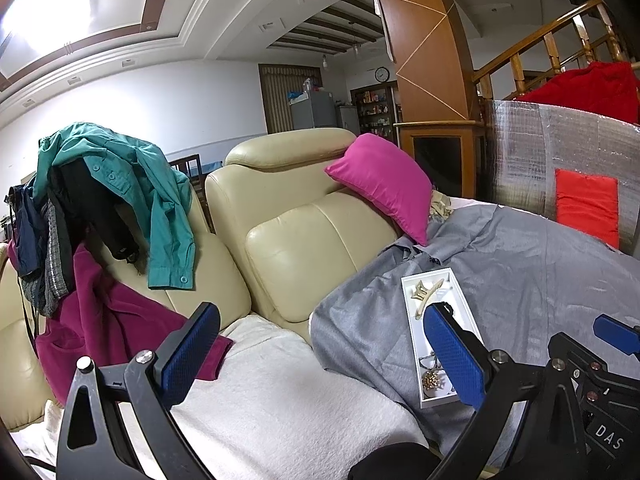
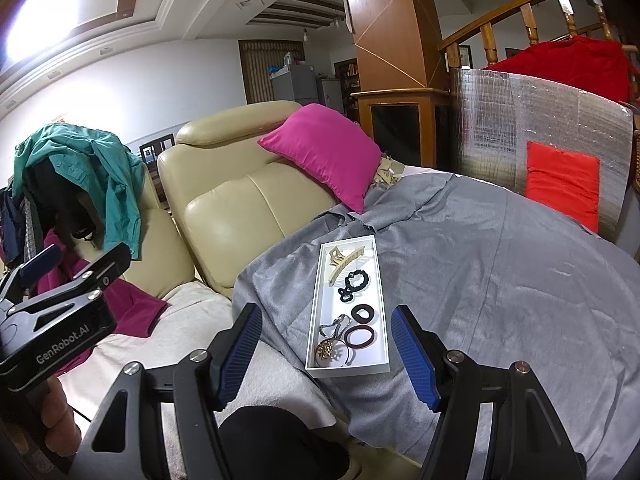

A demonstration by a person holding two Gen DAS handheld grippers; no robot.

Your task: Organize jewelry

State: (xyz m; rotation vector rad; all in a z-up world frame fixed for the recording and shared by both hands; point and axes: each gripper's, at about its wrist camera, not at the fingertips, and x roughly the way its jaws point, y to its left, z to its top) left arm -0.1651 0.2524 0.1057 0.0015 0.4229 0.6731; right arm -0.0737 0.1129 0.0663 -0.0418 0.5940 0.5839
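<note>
A white rectangular tray (image 2: 380, 280) lies on a grey cloth (image 2: 500, 272). It holds a beige hair claw (image 2: 345, 261), a black scrunchie (image 2: 354, 282), a black hair tie (image 2: 363, 313), a maroon hair tie (image 2: 360, 338), a grey-blue piece (image 2: 335, 326) and a gold ornament (image 2: 326, 350). My right gripper (image 2: 328, 356) is open and empty, just in front of the tray's near end. My left gripper (image 1: 320, 360) is open and empty, left of the tray (image 1: 448, 280); its right finger hides part of the tray. The claw (image 1: 426, 292) shows there.
A beige leather sofa (image 2: 240, 208) stands behind, with a magenta cushion (image 2: 326, 152) and piled clothes (image 2: 80, 176) on the left. A white towel (image 1: 288, 392) covers the seat. A silver foil panel (image 2: 520, 128) with a red cushion (image 2: 562, 184) stands at the right.
</note>
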